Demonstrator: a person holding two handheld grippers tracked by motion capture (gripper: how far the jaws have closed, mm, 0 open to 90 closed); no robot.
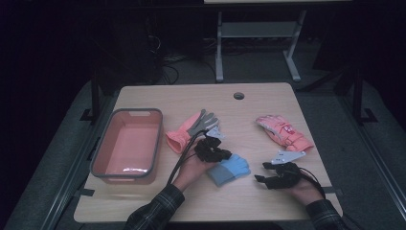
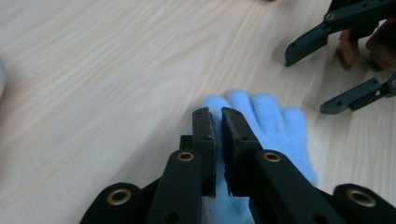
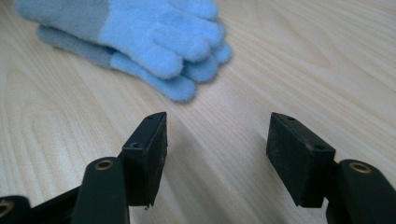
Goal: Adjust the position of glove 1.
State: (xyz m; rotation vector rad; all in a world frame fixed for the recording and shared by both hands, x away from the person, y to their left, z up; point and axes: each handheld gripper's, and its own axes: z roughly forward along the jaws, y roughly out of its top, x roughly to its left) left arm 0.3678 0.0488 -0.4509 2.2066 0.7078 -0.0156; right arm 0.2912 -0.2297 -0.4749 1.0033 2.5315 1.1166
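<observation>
The left claw (image 2: 217, 122) is pinching the soft, light blue glove (image 2: 273, 121) at its middle, while the right claw (image 3: 217, 140) is waiting released.

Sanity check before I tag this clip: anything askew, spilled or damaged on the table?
Nothing stands out. The blue gloves lie stacked flat, with the left claw nearly shut over them. The right claw is open above bare wood. The pink-and-grey glove and pink glove lie loose outside the upright bin. No spill or damage.
</observation>
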